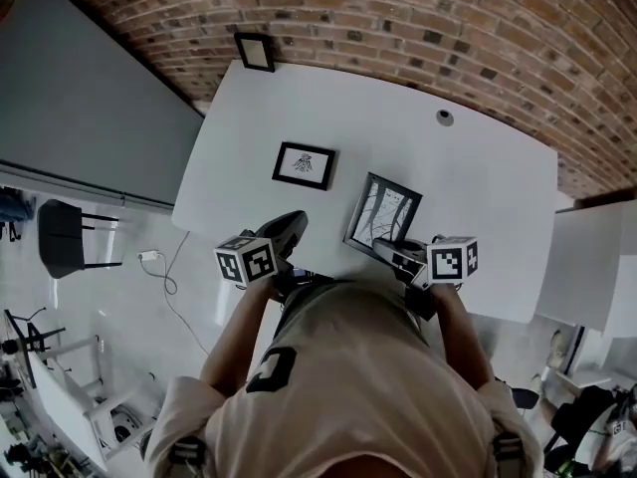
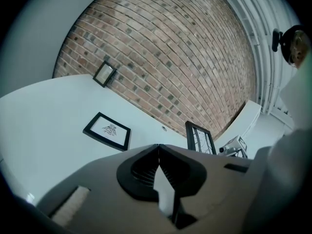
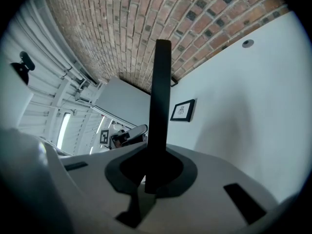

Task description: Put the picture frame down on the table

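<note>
Two grippers over a smooth white table [image 1: 478, 197]. Left gripper [image 2: 158, 147] pinched shut on nothing — beyond it, a flat rectangular black-rimmed print [image 1: 305, 164]. Further right, picture frame [image 1: 382, 212], thin and dark-edged, tilted at the table's near side, lower edge clamped by right gripper [image 3: 157, 167].

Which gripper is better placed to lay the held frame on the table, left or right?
Right. The right gripper has its jaws shut on the frame. The left gripper is shut, empty and apart from the frame.
</note>
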Demonstrator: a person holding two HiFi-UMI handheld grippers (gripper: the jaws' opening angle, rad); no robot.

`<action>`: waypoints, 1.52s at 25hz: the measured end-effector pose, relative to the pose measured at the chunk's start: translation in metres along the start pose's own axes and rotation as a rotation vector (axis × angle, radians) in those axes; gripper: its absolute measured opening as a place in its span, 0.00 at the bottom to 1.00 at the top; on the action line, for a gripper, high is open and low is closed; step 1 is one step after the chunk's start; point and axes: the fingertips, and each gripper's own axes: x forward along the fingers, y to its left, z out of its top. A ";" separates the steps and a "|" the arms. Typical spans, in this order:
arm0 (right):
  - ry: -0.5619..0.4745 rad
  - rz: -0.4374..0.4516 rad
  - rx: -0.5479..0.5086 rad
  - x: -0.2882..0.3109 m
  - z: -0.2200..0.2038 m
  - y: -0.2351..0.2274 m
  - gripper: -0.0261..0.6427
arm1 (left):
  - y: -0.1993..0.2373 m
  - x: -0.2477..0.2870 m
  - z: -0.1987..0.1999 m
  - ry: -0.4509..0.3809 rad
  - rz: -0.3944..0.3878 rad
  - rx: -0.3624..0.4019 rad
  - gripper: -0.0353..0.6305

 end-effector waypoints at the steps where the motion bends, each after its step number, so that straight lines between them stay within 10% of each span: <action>1: -0.001 -0.005 -0.002 -0.001 0.002 -0.004 0.06 | 0.001 0.001 -0.001 0.001 0.003 -0.006 0.06; 38: 0.084 -0.146 0.230 -0.004 0.039 -0.144 0.06 | 0.027 0.006 -0.008 0.026 0.023 -0.057 0.06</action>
